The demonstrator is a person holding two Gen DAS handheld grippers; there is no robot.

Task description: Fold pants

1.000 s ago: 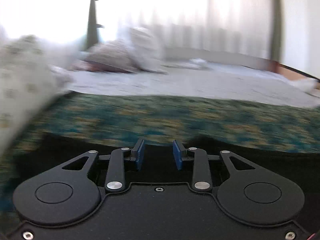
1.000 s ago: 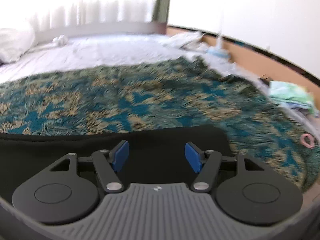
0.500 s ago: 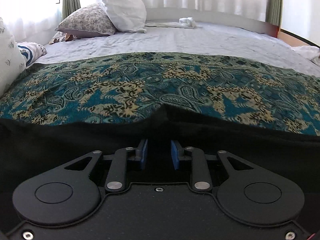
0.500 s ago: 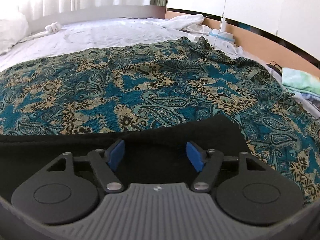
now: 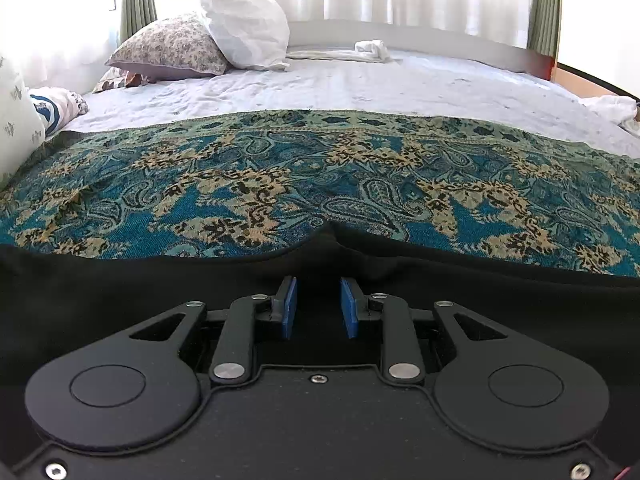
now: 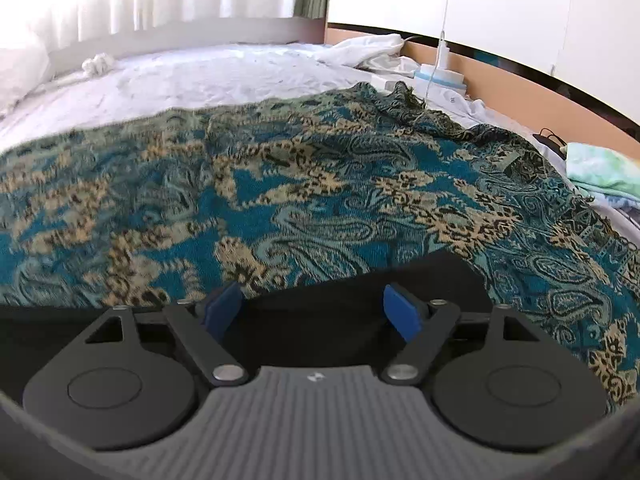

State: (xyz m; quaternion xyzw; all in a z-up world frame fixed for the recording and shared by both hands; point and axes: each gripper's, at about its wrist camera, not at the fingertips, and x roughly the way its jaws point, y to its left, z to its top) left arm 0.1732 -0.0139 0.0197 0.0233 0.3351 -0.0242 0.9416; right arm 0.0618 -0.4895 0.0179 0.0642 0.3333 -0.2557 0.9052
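Left wrist view shows the left tool [image 5: 318,307] low over the black pants [image 5: 120,288]. Its two blue pads stand close together with a small gap. Dark cloth lies between and under them, and a little peak of cloth rises just ahead of the tips. I cannot tell if the pads pinch the cloth or only sit by it.

Right wrist view shows the right tool [image 6: 312,310] with its jaws wide apart. They have just been opening more. The pants [image 6: 360,280] lie under and between the pads, but the pads do not press on them. A corner of the pants ends just past the right pad.

The pants lie spread on a blue and gold blanket [image 5: 280,184] on the bed [image 5: 400,84], right below both tools. Farther ahead are pillows [image 5: 240,20] and white sheets.

The pants look soft, thin and floppy. They are likely light. They will bend and sag where nothing holds them, and they may slide a bit on the blanket or drag it along. A good place to take hold seems to be the far edge, near each corner, so the cloth lifts flat. Pinching only one layer could let the rest fall away.
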